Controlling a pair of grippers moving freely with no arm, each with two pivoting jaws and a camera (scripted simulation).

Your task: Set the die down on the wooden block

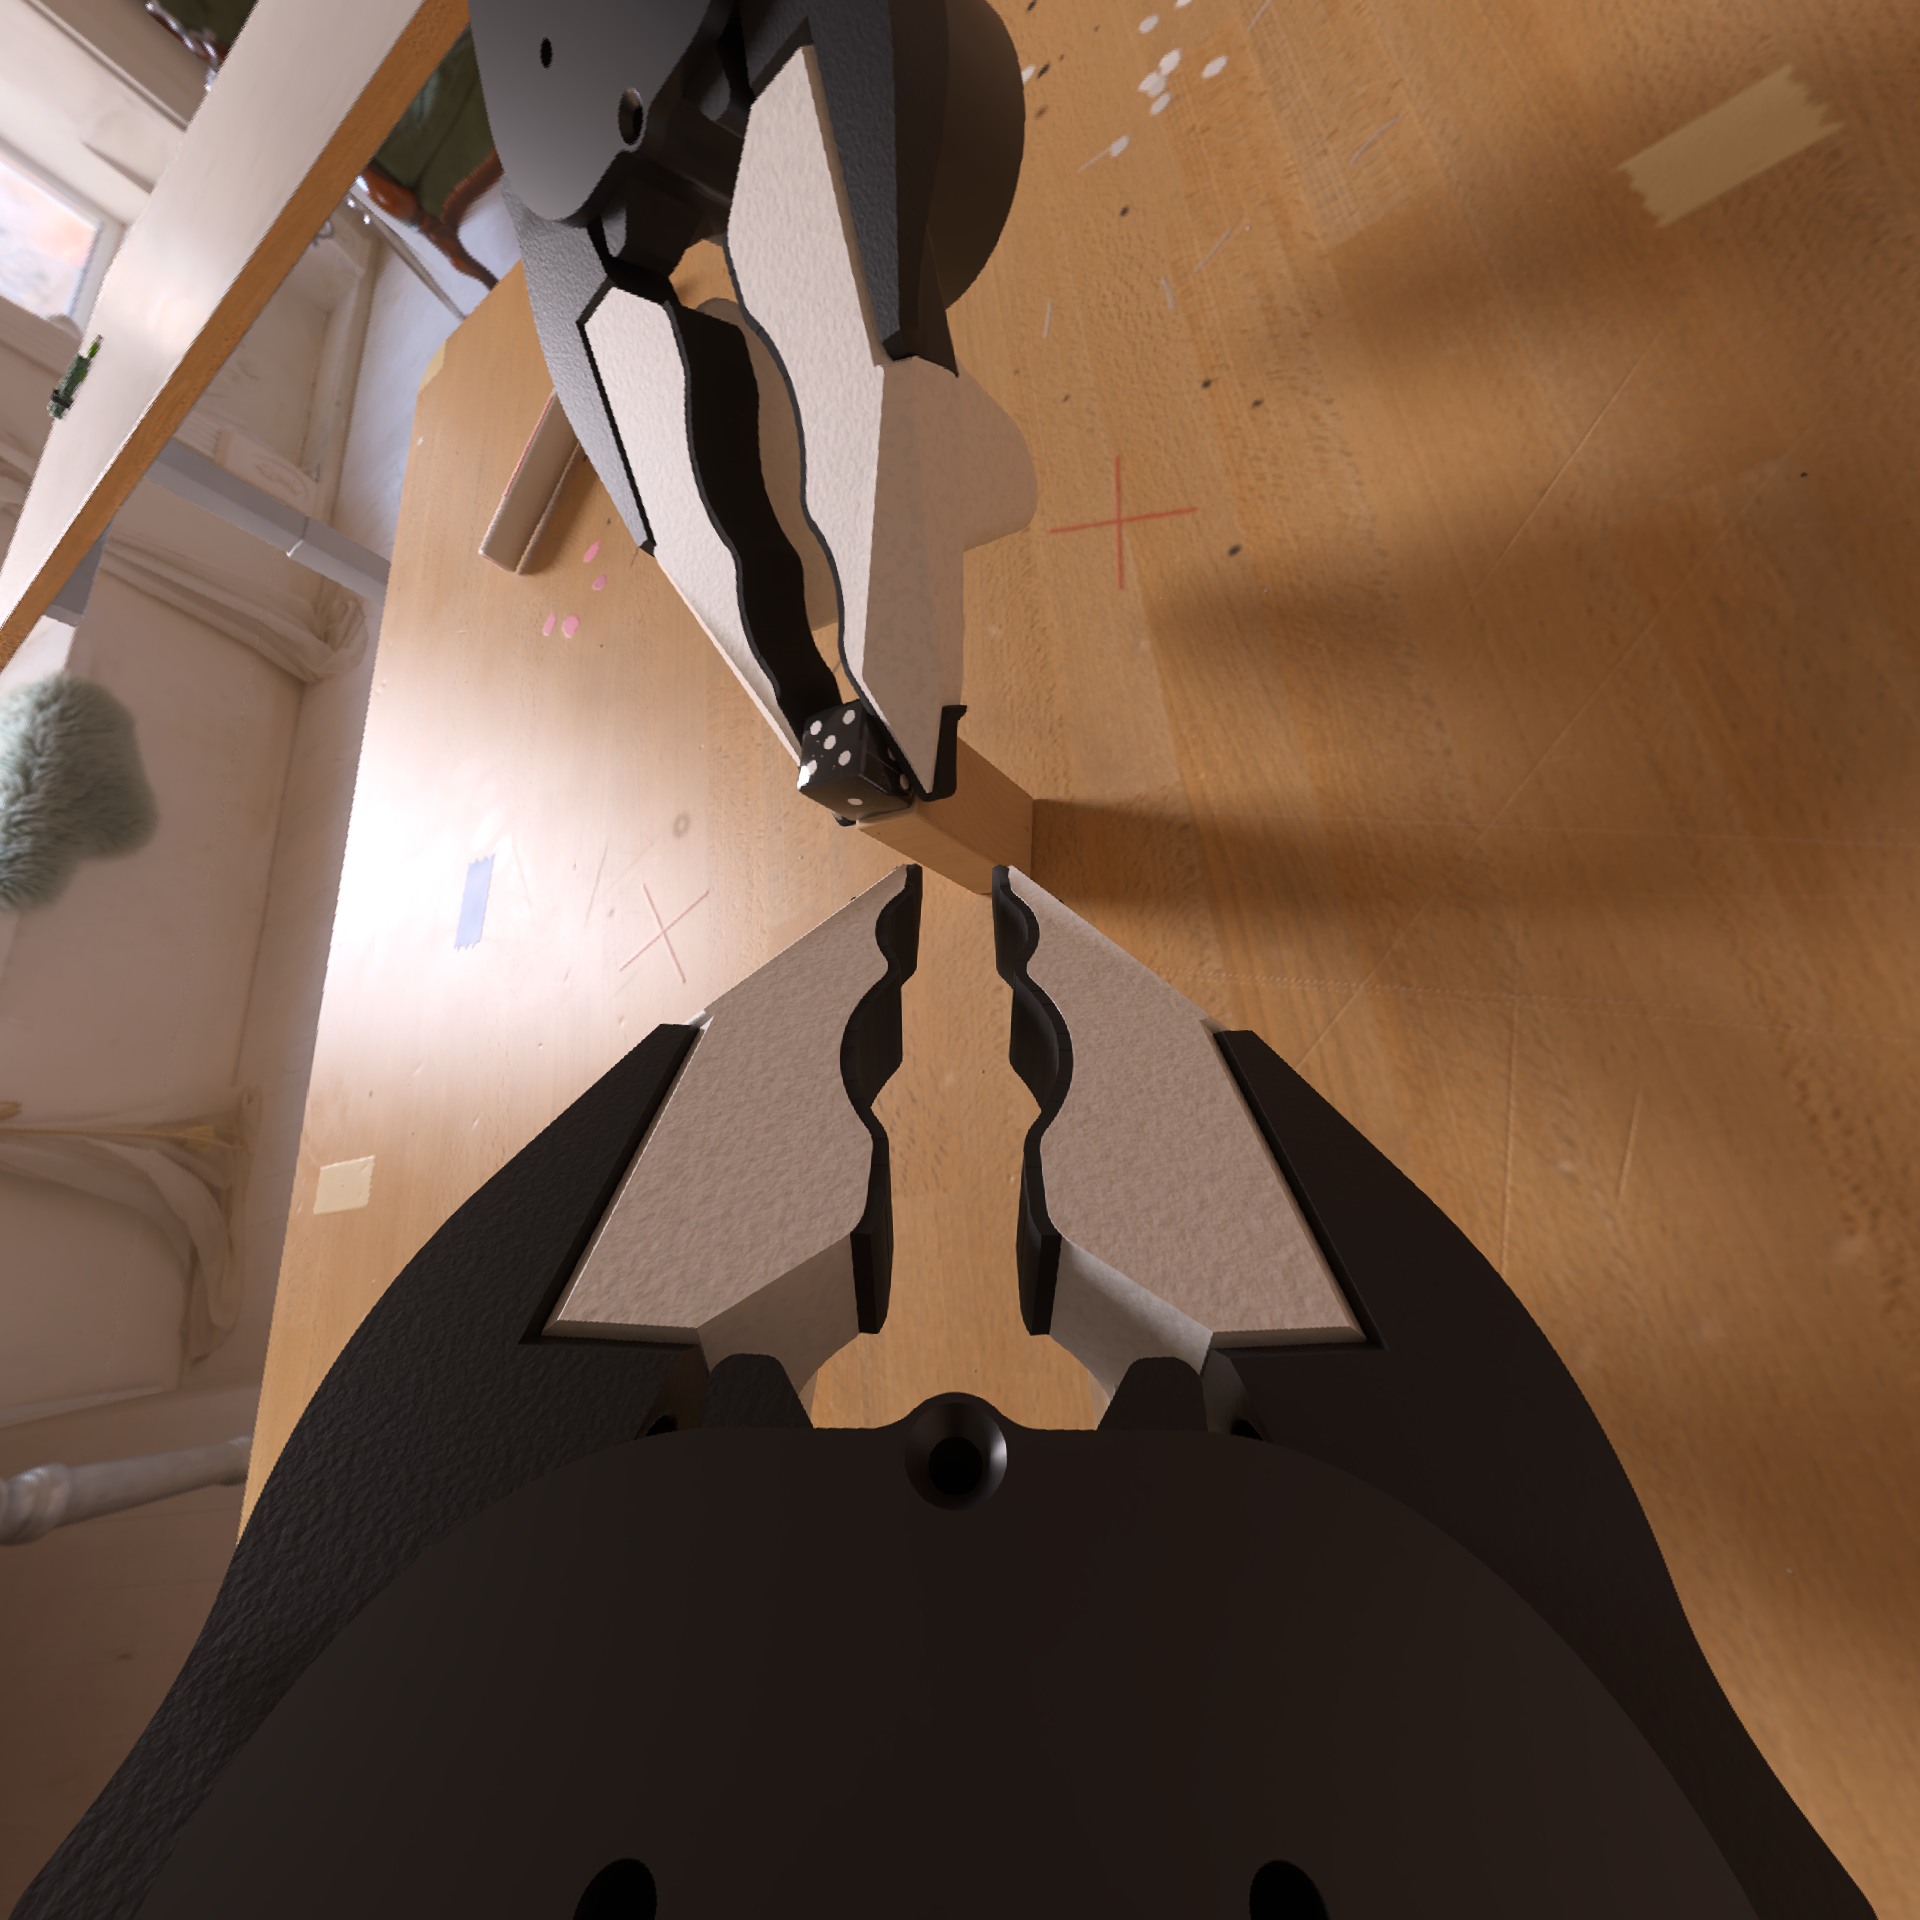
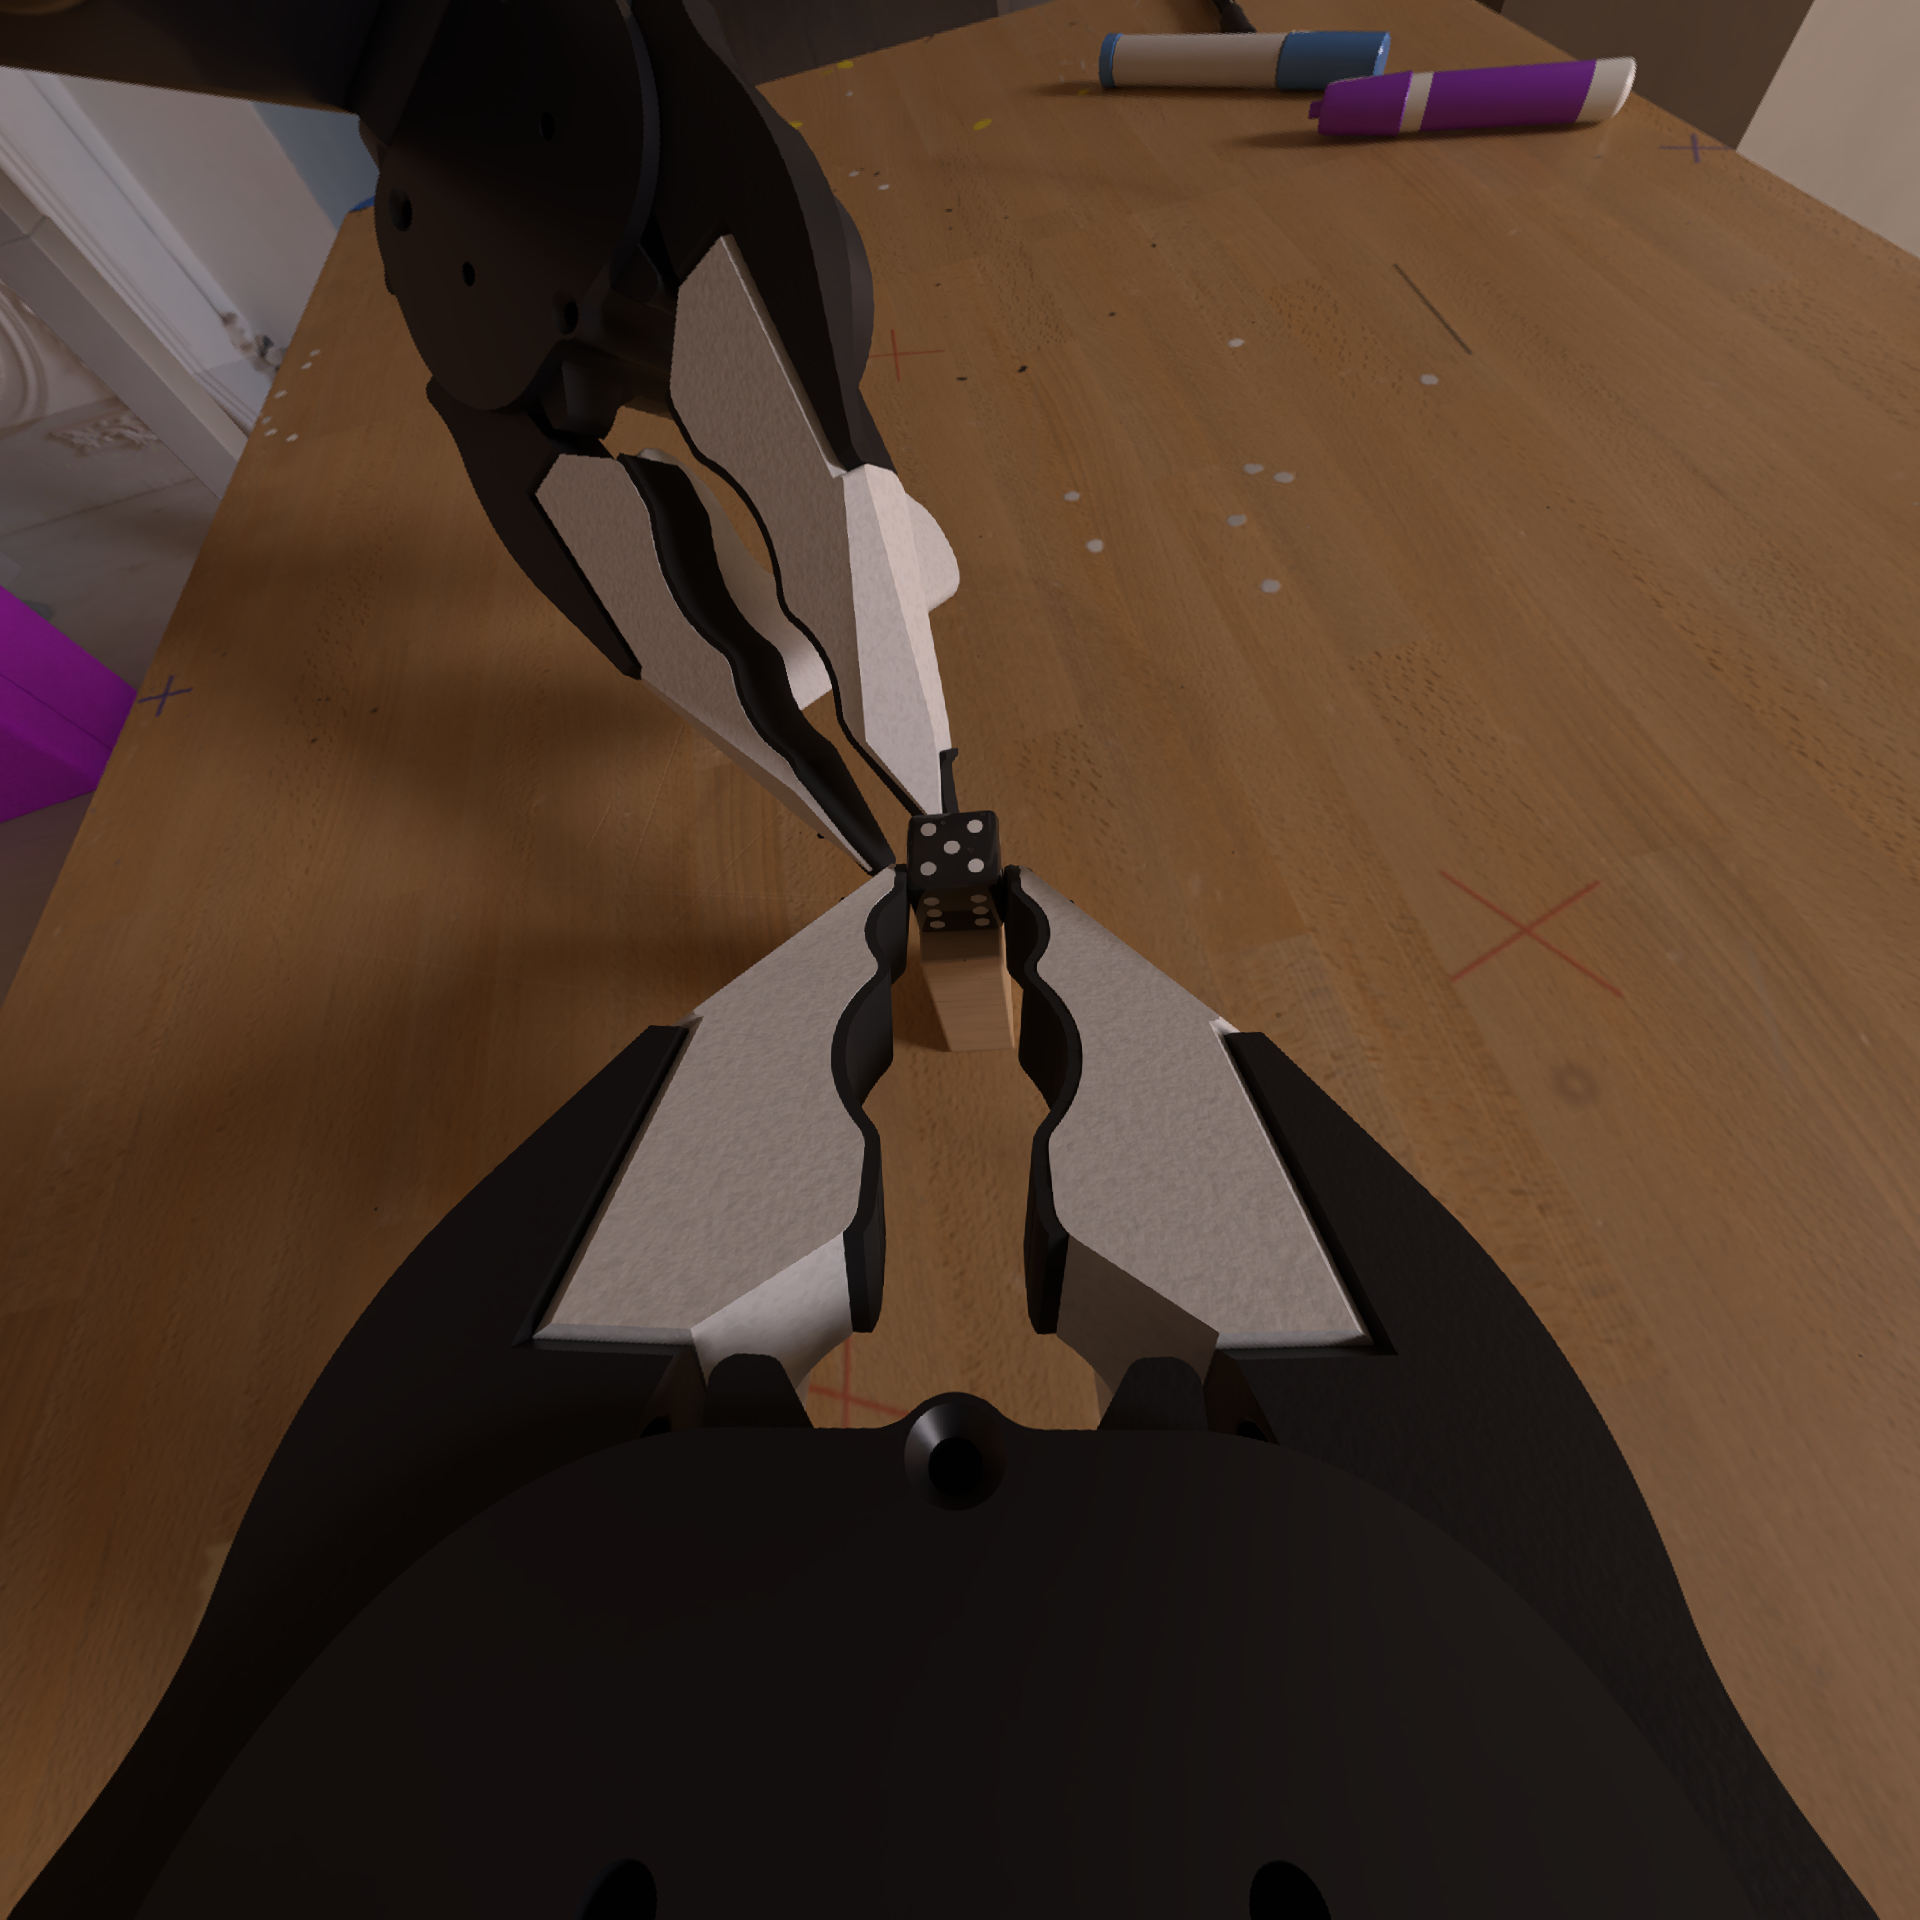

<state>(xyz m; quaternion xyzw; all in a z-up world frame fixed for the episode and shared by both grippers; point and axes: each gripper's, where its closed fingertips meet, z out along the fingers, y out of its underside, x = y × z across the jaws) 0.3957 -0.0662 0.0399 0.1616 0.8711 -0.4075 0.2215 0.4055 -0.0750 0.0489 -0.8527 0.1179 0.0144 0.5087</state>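
A black die with white pips (image 2: 951, 857) sits between the fingertips of my right gripper (image 2: 956, 883), which is shut on it. The die is on top of a small upright wooden block (image 2: 961, 987) and looks to be touching it. In the left wrist view the die (image 1: 844, 764) covers the far side of the block's top (image 1: 966, 821), with the right gripper (image 1: 871, 767) coming down from above. My left gripper (image 1: 958, 878) has its jaws narrowly apart around the block's near corner and appears shut on it. It also shows in the right wrist view (image 2: 916, 829), just behind the die.
The wooden table (image 2: 1351, 727) carries a blue-capped marker (image 2: 1242, 59) and a purple marker (image 2: 1475, 99) at the far right. A purple box (image 2: 52, 717) sits off the left edge. A wooden strip (image 1: 530, 499) lies beyond the block. The table's left edge (image 1: 343, 831) is close.
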